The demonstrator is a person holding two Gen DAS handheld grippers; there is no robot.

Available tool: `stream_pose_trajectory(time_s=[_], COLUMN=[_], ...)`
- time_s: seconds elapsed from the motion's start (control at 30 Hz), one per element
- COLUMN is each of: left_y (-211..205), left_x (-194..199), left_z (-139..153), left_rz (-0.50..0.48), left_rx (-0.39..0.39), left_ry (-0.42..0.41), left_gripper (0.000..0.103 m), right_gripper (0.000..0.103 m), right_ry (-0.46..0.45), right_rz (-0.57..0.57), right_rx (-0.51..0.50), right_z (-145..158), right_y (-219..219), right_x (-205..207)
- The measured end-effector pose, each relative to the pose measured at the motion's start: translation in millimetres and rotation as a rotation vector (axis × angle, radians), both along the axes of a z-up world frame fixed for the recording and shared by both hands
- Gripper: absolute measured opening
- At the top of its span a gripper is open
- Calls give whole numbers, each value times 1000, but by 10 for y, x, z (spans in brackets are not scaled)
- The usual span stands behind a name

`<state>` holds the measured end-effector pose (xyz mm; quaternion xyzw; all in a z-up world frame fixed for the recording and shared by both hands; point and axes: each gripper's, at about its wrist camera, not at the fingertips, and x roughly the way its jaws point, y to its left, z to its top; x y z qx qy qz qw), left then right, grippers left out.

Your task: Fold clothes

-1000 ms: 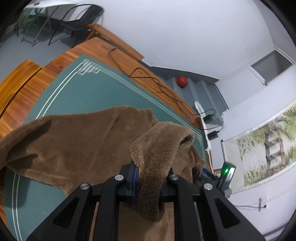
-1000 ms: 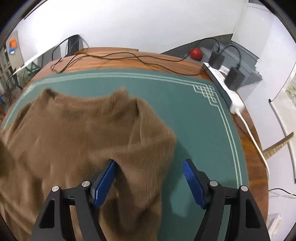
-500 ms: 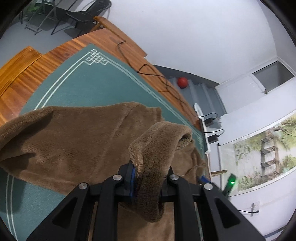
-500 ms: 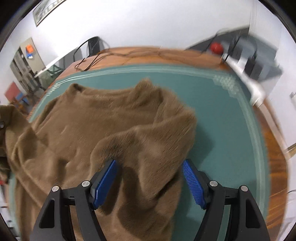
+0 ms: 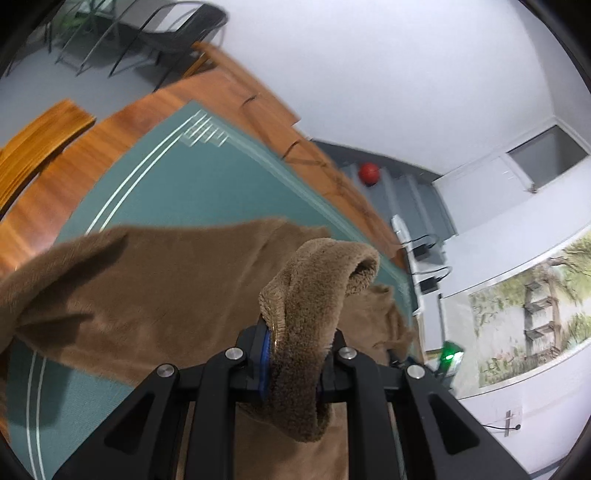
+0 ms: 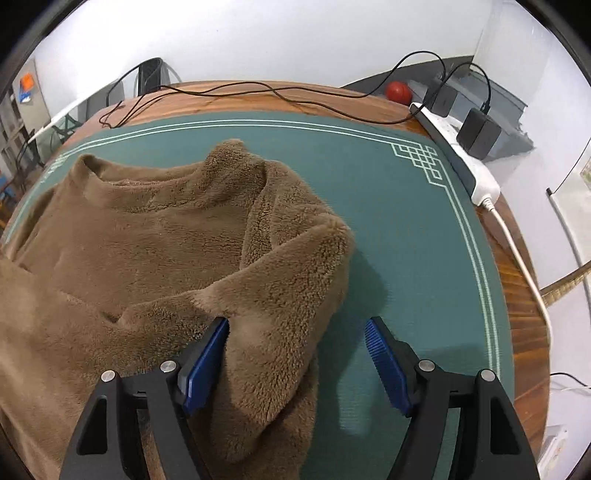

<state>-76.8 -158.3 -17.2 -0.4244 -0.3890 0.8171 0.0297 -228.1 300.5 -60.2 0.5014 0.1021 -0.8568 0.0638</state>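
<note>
A fluffy brown sweater (image 6: 155, 236) lies spread on a green mat (image 6: 406, 229), its neckline toward the far side. In the left wrist view my left gripper (image 5: 295, 354) is shut on a thick fold of the sweater (image 5: 317, 295), which bulges up between the jaws and hangs over the rest of the garment (image 5: 147, 280). In the right wrist view my right gripper (image 6: 295, 354) stands open over the sweater's right edge. Its left pad (image 6: 207, 354) rests against the fleece and its right pad (image 6: 384, 358) hovers over bare mat.
The mat covers a wooden table (image 6: 524, 295). Black cables (image 6: 236, 92) run along the far edge. A white power strip (image 6: 465, 155) with black adapters sits at the right edge. A red ball (image 6: 398, 92) and black chairs (image 5: 177, 33) lie beyond the table.
The right gripper has shifted so that the sweater's right edge now lies between its pads. The left gripper keeps its hold on the fold, and its view has swung slightly.
</note>
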Motion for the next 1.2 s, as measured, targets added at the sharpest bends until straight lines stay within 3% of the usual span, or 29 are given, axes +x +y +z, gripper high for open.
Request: stream_pose_trajectory(time_s=[0.1, 0.23, 0.4, 0.43, 0.47, 0.53, 0.67, 0.77, 0.9, 1.0, 1.2], left_y=[45, 68, 81, 84, 68, 60, 51, 23, 29, 52, 150], left_x=[44, 72, 50, 35, 34, 37, 54, 18, -1, -12, -47], left_z=[-181, -341, -333, -309, -295, -204, -1, -104, -209, -213, -140], left_rz=[-16, -20, -24, -27, -29, -29, -23, -18, -14, -15, -36], left_rx=[-13, -1, 7, 9, 13, 30, 48, 51, 71, 69, 63], left_ry=[-54, -96, -87, -81, -71, -29, 66, 18, -13, -13, -7], left_gripper=[18, 18, 18, 18, 18, 18, 18, 18, 18, 18, 18], right_gripper=[75, 77, 77, 68, 53, 47, 47, 53, 72, 72, 72], right_ry=[6, -25, -67, -70, -61, -47, -29, -4, 90, 135, 62], right_rz=[9, 44, 87, 98, 98, 77, 34, 62, 168, 298, 611], right_rx=[-14, -169, -126, -115, -92, -81, -60, -43, -65, -81, 55], right_z=[88, 194, 12, -26, -45, -41, -34, 32, 277, 450, 298], right_y=[-12, -47, -190, -207, -205, -133, 8, -16, -91, -205, -549], right_x=[50, 33, -53, -58, -53, -69, -92, -12, 374, 787, 1541])
